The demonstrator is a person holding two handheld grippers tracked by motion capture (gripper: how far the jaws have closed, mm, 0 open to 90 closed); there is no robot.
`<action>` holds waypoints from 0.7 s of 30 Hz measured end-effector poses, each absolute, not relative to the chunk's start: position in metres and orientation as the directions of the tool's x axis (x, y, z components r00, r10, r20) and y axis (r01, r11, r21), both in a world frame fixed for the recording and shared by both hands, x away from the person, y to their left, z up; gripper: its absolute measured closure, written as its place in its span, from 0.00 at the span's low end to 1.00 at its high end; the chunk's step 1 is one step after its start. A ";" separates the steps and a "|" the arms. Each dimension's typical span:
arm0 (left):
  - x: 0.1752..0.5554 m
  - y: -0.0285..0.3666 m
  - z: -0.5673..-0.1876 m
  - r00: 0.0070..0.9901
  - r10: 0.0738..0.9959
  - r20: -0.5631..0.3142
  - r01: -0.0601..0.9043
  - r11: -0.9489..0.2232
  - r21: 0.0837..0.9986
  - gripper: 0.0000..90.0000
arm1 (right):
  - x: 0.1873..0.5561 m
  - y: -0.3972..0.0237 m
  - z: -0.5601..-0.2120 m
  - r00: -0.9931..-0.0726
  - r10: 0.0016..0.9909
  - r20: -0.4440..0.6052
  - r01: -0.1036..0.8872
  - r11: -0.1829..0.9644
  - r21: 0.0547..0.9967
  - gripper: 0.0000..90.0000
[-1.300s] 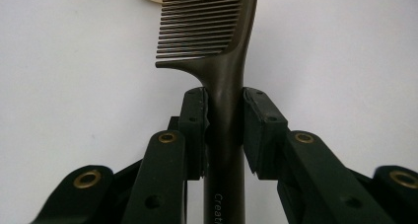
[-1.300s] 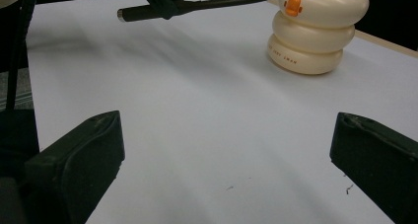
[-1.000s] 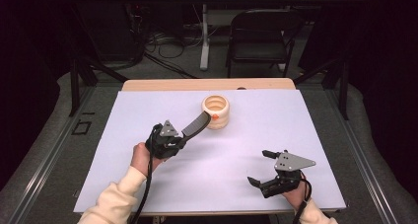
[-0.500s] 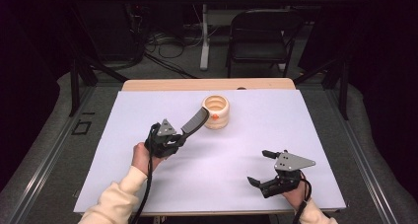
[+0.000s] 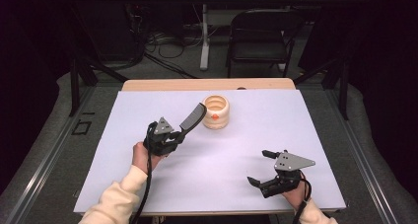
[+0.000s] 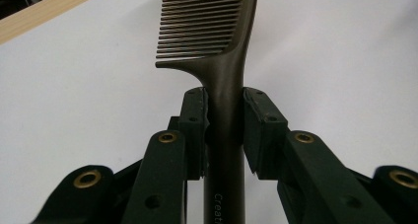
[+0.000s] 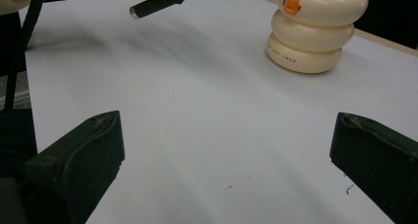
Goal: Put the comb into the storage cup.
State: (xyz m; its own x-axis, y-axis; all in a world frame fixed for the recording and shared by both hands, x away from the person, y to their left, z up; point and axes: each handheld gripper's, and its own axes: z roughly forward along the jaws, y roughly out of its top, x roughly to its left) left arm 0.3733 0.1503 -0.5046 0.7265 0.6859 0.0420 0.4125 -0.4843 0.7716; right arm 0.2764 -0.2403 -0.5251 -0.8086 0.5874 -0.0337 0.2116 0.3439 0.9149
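Observation:
A dark comb (image 5: 193, 118) (image 6: 224, 51) sticks out of my left gripper (image 5: 173, 135) (image 6: 225, 103), whose pads press on its handle from both sides; the teeth point up and toward the holder. The cream ringed holder (image 5: 216, 112) (image 7: 315, 29), with an orange duck mark on its side, stands at the table's far middle, just right of the comb's tip. My right gripper (image 5: 260, 167) (image 7: 226, 150) rests low near the front right of the white table (image 5: 246, 140), jaws wide apart with nothing between them.
The comb's handle end (image 7: 148, 8) and the left hand's sleeve show at the top left of the right gripper view. A wooden strip (image 5: 207, 84) edges the table's far side. A chair (image 5: 259, 34) and a stand (image 5: 204, 36) are on the floor beyond.

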 end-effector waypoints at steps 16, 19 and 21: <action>0.379 0.151 -0.505 0.703 0.711 0.027 0.398 -0.424 0.813 0.80 | 0.277 -0.240 -0.525 -0.806 0.591 -0.035 0.215 0.347 0.913 0.00; 0.380 0.150 -0.503 0.701 0.712 0.025 0.393 -0.417 0.820 0.80 | 0.276 -0.240 -0.525 -0.807 0.590 -0.035 0.213 0.345 0.914 0.00; 0.381 0.150 -0.503 0.702 0.712 0.025 0.391 -0.414 0.822 0.80 | 0.276 -0.240 -0.525 -0.806 0.590 -0.034 0.214 0.345 0.914 0.00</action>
